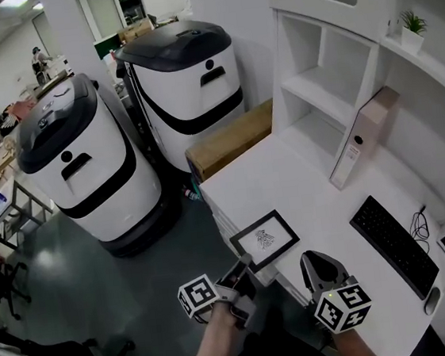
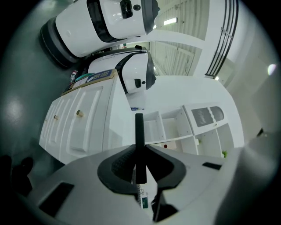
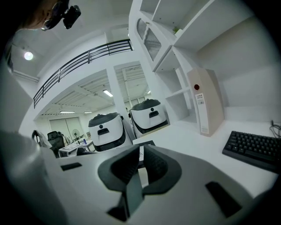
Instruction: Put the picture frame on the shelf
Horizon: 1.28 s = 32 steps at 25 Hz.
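The picture frame (image 1: pixel 264 239), black-edged with a small drawing on white, is tilted over the near left corner of the white desk (image 1: pixel 303 180). My left gripper (image 1: pixel 245 268) is shut on its near edge. In the left gripper view that edge shows as a black bar (image 2: pixel 139 136) clamped between the jaws (image 2: pixel 139 169). My right gripper (image 1: pixel 318 260) hovers just right of the frame, apart from it. Its jaws (image 3: pixel 141 165) stand a narrow gap apart with nothing between them, and the frame's corner (image 3: pixel 145 143) shows beyond the tips. The white shelf unit (image 1: pixel 320 90) stands at the desk's far end.
A beige binder (image 1: pixel 362 137) leans upright beside the shelf. A black keyboard (image 1: pixel 394 245) lies at the desk's right. A small plant (image 1: pixel 411 28) sits on an upper ledge. Two large white machines (image 1: pixel 85 165) and a cardboard box (image 1: pixel 230 140) stand on the floor left of the desk.
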Tool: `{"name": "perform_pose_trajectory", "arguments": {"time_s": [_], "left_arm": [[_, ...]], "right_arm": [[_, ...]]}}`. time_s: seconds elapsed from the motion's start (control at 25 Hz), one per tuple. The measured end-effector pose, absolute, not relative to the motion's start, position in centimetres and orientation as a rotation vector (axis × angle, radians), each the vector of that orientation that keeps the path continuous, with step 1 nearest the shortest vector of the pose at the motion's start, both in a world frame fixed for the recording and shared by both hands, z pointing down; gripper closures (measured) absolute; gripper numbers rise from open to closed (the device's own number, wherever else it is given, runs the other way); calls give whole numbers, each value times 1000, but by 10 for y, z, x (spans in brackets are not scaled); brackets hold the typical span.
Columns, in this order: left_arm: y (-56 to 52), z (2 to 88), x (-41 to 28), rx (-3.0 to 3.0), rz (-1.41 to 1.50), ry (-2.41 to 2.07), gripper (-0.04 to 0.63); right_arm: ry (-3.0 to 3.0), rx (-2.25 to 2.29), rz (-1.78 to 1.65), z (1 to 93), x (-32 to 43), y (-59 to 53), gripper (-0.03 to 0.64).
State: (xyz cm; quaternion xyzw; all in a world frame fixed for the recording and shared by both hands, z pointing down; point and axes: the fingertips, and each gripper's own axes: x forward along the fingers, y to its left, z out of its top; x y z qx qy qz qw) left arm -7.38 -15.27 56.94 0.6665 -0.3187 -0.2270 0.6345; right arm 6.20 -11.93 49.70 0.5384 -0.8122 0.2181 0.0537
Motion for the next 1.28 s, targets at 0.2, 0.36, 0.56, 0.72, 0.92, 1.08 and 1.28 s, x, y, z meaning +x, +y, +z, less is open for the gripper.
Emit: {"name": "perform_pose_trajectory", "arguments": {"time_s": [0.2,0.36,0.56,0.72,0.92,1.08,1.28], "left_arm": [[-164,550,-76,1527,-562,-726,529],[-176,536,-77,1525,-595,-720,529],[-194,519,-74,1538,-602,-742,529],[-208,508,-74,1519,-630,-758,529],[-228,488,-65,1520,-682,-741,529],[-239,472,-57,1518,-713,-729,529],[-253,460,-48,1519,-732,-743,529]], "right_arm": [[-2488,1658,609,481,70,-132,592],[-2511,1664,563,465,73,-142,592],[-2539,1667,488,444,79,-161,592],[-2559,1666,430,431,82,-176,592],[-2572,1670,385,419,89,-193,592],[-2588,1657,356,412,93,-203,592],[-2606,1648,347,409,98,-214,592]]}}
